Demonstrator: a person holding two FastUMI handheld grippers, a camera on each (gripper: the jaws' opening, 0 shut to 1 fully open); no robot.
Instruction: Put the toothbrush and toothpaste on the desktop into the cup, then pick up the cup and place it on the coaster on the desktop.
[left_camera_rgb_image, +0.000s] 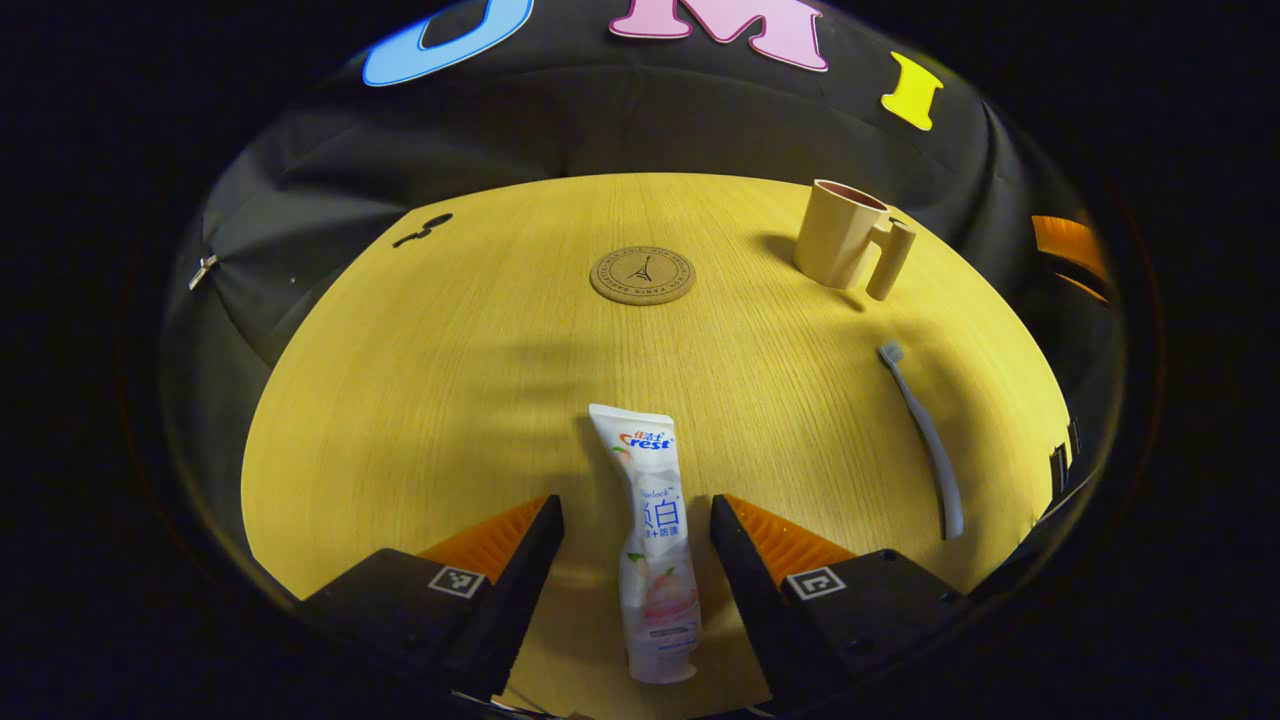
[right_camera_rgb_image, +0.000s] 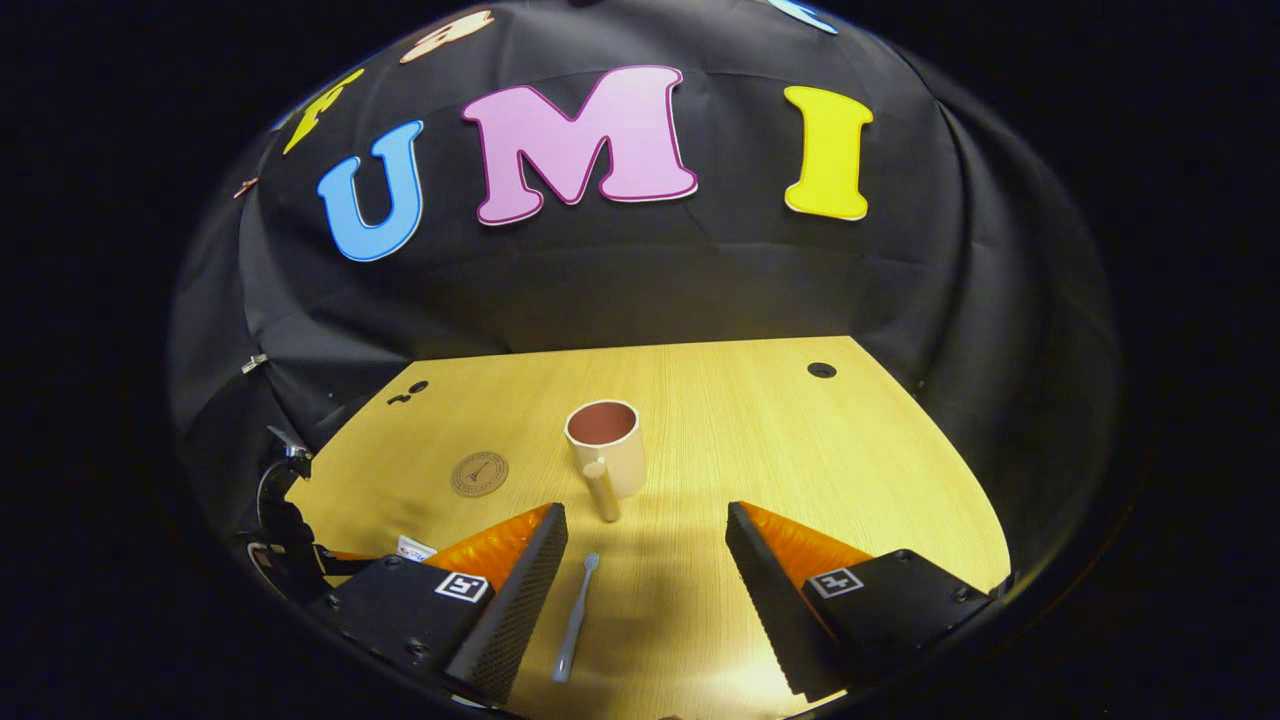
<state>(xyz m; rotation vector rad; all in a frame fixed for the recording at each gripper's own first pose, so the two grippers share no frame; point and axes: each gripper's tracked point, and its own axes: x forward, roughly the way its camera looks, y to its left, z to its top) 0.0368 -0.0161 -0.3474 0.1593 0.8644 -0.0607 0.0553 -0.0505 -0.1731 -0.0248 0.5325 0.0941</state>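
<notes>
A white toothpaste tube (left_camera_rgb_image: 652, 540) lies flat on the wooden desktop (left_camera_rgb_image: 450, 380), lengthwise between the fingers of my left gripper (left_camera_rgb_image: 637, 515), which is open and not touching it. A grey toothbrush (left_camera_rgb_image: 925, 435) lies to the right of it, head toward the beige cup (left_camera_rgb_image: 845, 238). A round brown coaster (left_camera_rgb_image: 642, 274) sits mid-table. In the right gripper view, my right gripper (right_camera_rgb_image: 646, 525) stands open above the desktop (right_camera_rgb_image: 850, 470); the toothbrush (right_camera_rgb_image: 575, 615) lies near its left finger, the cup (right_camera_rgb_image: 607, 450) stands upright ahead with its handle facing me, and the coaster (right_camera_rgb_image: 479, 473) lies left.
Black cloth walls close the desk on the far and side edges. A small cable hole (right_camera_rgb_image: 821, 370) sits at the far right corner and a dark cutout (left_camera_rgb_image: 425, 228) at the far left. The other gripper (right_camera_rgb_image: 285, 540) shows at the left edge of the right gripper view.
</notes>
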